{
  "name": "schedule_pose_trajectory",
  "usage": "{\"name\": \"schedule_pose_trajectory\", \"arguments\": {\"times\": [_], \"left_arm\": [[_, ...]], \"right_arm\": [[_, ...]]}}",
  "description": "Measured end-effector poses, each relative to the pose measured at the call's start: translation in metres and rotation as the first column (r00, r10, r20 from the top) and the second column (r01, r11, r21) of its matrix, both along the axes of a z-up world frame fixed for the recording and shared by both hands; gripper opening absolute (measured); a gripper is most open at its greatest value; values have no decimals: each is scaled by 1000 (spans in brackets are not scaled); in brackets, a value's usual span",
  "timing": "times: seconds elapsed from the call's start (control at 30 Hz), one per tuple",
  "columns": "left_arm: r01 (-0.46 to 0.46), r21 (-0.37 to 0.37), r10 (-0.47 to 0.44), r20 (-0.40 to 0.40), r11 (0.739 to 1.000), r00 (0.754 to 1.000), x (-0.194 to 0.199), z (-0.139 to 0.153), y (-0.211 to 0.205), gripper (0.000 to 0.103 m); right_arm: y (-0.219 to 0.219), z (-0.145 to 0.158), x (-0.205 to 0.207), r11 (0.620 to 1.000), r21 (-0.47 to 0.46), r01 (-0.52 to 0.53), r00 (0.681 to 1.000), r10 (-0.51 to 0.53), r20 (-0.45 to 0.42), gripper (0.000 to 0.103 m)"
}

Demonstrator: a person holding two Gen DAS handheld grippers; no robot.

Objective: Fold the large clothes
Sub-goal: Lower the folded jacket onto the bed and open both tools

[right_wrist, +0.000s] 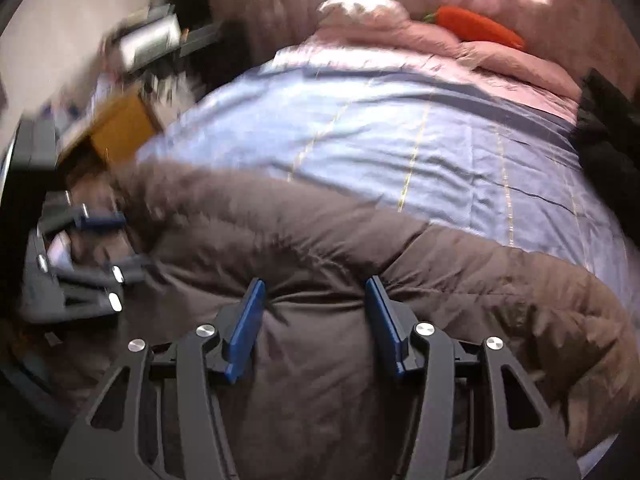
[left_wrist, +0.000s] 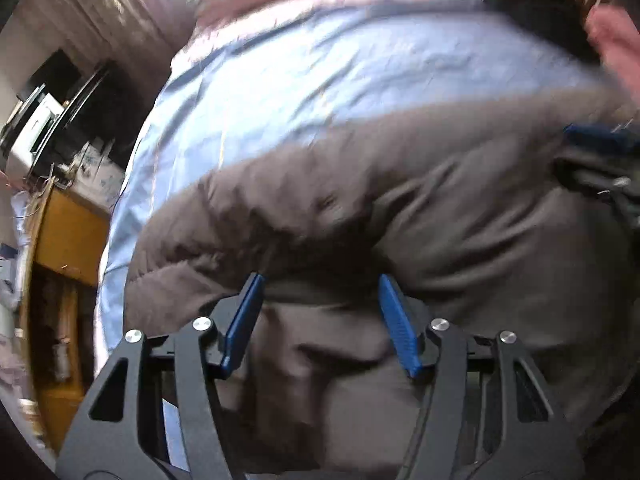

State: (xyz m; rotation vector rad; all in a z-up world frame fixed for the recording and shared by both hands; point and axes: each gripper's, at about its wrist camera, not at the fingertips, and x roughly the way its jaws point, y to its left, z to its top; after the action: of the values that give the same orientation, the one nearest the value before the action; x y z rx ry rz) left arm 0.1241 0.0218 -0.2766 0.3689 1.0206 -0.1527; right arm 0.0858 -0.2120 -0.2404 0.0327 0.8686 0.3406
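- the brown padded jacket (right_wrist: 304, 240) lies heaped along the near edge of the bed, across the 6 o'clock half of both wrist views, with quilted seams and deep soft creases.
- it looks puffy and light but bulky; the filling should squash under a pinch and spring back, and the smooth shell may slide on the sheet and between blue pads.
- best hold, i judge: a seam, hem or cuff where layers are thin, not the fat middle of a panel.
- the right gripper (right_wrist: 316, 280) has its fingers apart, with a bulge of jacket between them; blur hides whether the pads truly press on it.
- the left gripper (left_wrist: 322, 276) is likewise apart over a fold of jacket, and contact is unclear.
- the left gripper also shows at 9 o'clock of the right view, at the jacket's far end.
- beyond the jacket spreads the pale blue bedsheet (right_wrist: 400, 136), then a pink duvet (right_wrist: 400, 32) at 12 o'clock with a carrot plush (right_wrist: 476, 26) on it.
- a wooden cabinet (left_wrist: 68, 236) stands beside the bed at 9 o'clock.
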Motion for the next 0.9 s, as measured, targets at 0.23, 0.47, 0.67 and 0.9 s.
{"name": "schedule_pose_trajectory", "arguments": {"times": [0.23,0.47,0.67,0.9], "left_arm": [[57,-306,-78,-57,950,995,-30,18,-41,81],[39,-242,-90,-203,969,975,-29,-23,-37,83],[-6,-299,-46,-168,954,985,-34,8,-23,81],[-76,-216,38,-179,973,983,-62,15,3,81]], "right_arm": [[-45,42,-30,969,-24,246,948,-235,215,54],[-138,-35,10,890,-62,452,871,-455,-185,54],[-114,-11,-5,916,-10,400,909,-398,-127,53],[-39,33,-58,997,-47,66,996,-68,-56,53]]}}
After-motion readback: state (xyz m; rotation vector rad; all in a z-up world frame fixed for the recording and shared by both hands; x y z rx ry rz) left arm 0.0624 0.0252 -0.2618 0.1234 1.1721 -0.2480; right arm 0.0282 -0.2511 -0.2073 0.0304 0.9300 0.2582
